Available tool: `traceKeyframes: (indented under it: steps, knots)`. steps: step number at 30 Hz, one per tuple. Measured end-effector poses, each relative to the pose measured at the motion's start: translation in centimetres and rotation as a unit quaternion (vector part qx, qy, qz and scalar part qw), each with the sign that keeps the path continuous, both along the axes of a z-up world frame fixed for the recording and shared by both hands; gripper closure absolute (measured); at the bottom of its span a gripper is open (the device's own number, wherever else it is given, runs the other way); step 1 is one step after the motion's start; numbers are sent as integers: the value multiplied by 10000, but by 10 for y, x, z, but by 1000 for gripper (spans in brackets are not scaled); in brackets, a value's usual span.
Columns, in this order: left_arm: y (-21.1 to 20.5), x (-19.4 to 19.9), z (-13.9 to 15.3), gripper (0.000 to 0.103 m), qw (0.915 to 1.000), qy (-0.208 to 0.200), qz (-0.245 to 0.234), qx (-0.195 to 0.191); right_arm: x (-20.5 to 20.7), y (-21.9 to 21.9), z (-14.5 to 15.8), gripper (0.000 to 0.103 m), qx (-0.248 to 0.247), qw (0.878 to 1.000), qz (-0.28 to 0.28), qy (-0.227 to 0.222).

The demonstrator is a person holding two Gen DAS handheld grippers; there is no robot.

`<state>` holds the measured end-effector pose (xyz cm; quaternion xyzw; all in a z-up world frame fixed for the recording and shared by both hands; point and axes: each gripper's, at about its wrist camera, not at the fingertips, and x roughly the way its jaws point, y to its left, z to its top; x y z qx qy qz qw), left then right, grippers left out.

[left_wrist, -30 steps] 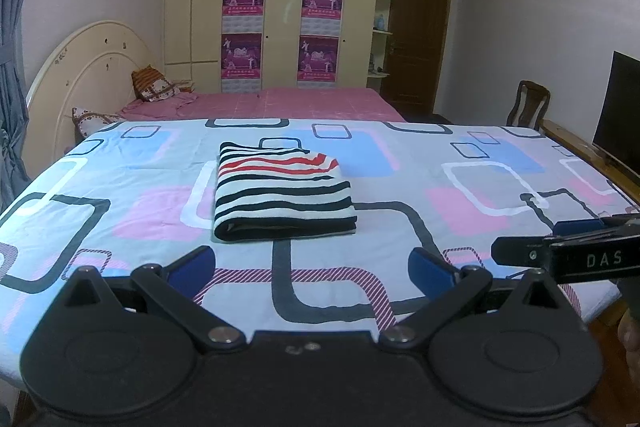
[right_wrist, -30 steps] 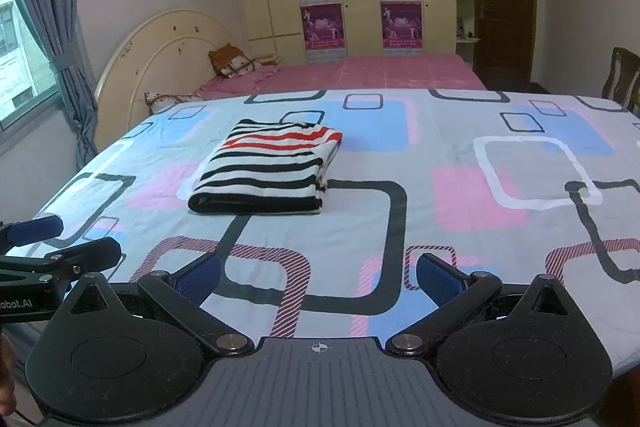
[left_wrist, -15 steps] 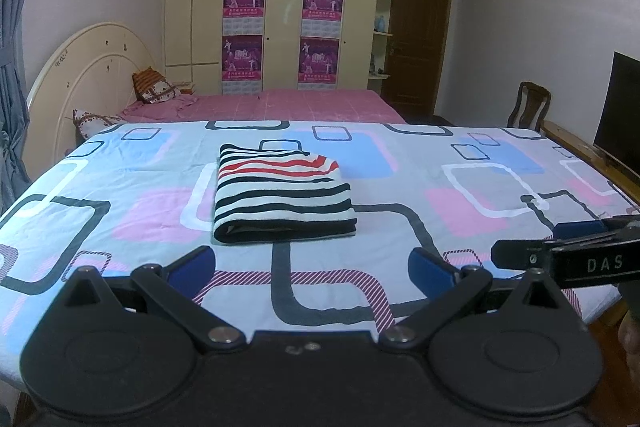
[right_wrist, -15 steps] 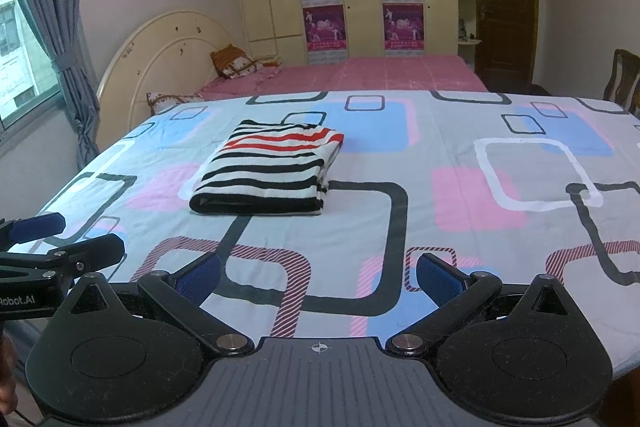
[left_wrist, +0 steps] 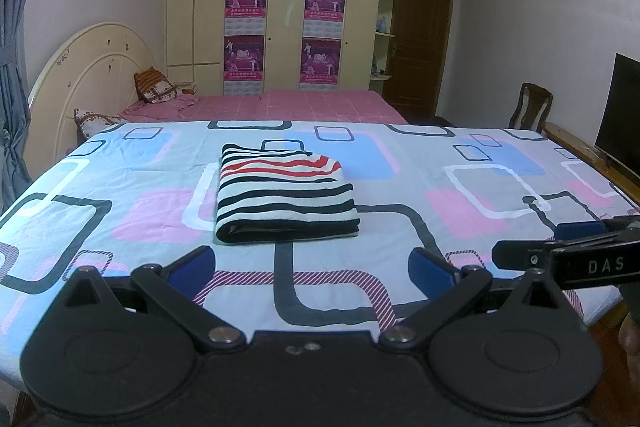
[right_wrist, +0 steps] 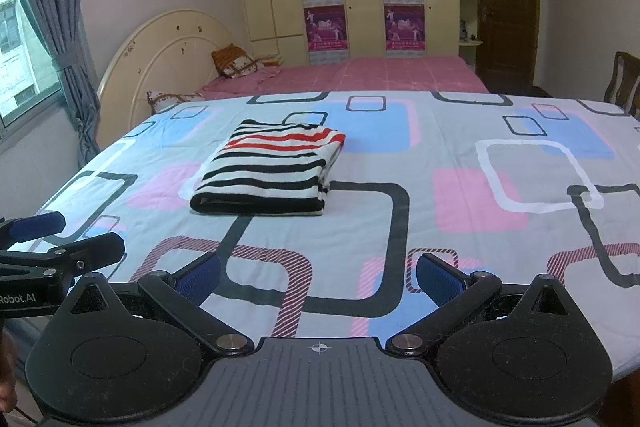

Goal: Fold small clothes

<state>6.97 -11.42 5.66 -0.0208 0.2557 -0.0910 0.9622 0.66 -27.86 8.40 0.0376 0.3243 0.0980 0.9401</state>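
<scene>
Striped shirt (left_wrist: 285, 197) lies folded at 12 o'clock, unmoved vs. 1 s ago. Left gripper (left_wrist: 311, 269) & right gripper (right_wrist: 318, 277): jaws wide open, empty. Fold looks done.

A bed (left_wrist: 460, 195) carries everything, covered by a pale sheet (right_wrist: 460, 155) printed with rounded squares in black, pink, blue and white. One folded striped garment (left_wrist: 286, 197) lies flat on the sheet, black and white bands with a few red ones toward its far end. It sits ahead of the left gripper's fingers (left_wrist: 191, 265), and ahead and to the left of the right gripper's fingers (right_wrist: 438, 277), touching neither.
</scene>
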Motion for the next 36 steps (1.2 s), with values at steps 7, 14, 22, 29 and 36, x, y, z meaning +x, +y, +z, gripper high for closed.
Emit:
traceKeyframes:
  steps: [7,14,22,29,36]
  knots:
    - [0,0,0,0,10000,7,1,-3,1,1,0,0,-18,10000,7,11]
    - [1,0,0,0,10000,-6,-1,-8,1,1,0,0,-14,10000,9,10]
    - [6,0,-1,0,10000,-38,6,-22,2,3,-1,0,-22,10000,6,13]
    - [9,1,0,0,10000,-39,-33,-16,2,4,-2,0,-25,10000,6,5]
    - [13,0,0,0,10000,-62,-20,-72,5,8,-2,0,-70,10000,46,-9]
